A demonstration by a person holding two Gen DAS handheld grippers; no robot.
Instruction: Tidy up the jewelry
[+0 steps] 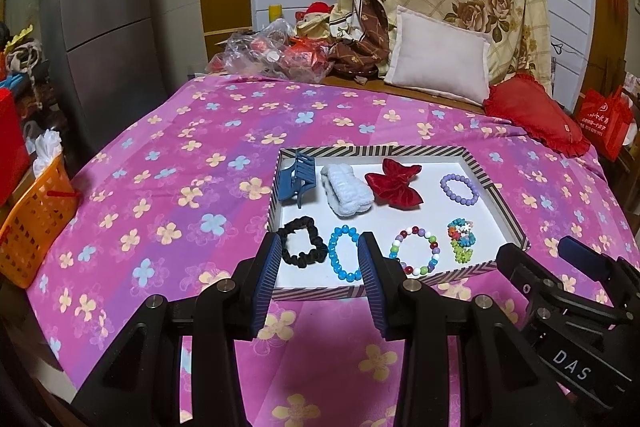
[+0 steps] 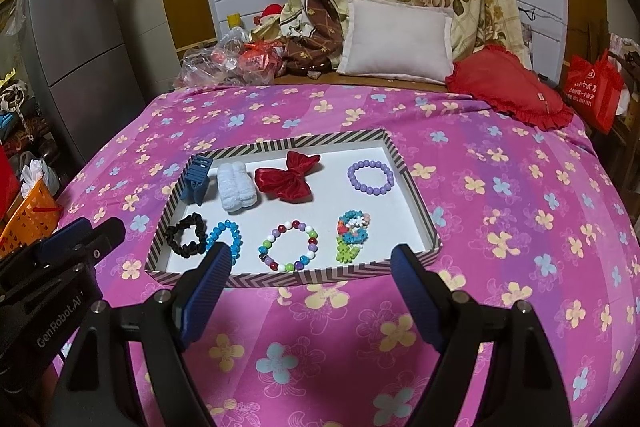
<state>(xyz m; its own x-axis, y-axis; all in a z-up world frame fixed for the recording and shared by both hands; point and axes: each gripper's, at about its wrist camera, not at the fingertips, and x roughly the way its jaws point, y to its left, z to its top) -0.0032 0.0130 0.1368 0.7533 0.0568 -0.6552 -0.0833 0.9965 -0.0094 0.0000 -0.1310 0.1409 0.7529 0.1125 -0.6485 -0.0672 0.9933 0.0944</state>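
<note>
The bed [image 1: 168,187] carries the tray [image 1: 496,193], which holds eight pieces in two rows. Both grippers hover just short of the tray's near edge, empty. The left gripper [image 1: 318,251] has its jaws apart, with the blue bracelet [image 1: 343,253] lying straight ahead between them, long axis pointing away. The right gripper [image 2: 310,259] is spread wider, facing the mixed-colour bracelet [image 2: 289,245]. The left appears nearer its target.

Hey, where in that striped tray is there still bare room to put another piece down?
In the tray, bare white lies between the red bow and purple bracelet, and right of the flower bracelet. The left end is crowded: blue claw clip, white scrunchie, black scrunchie.
</note>
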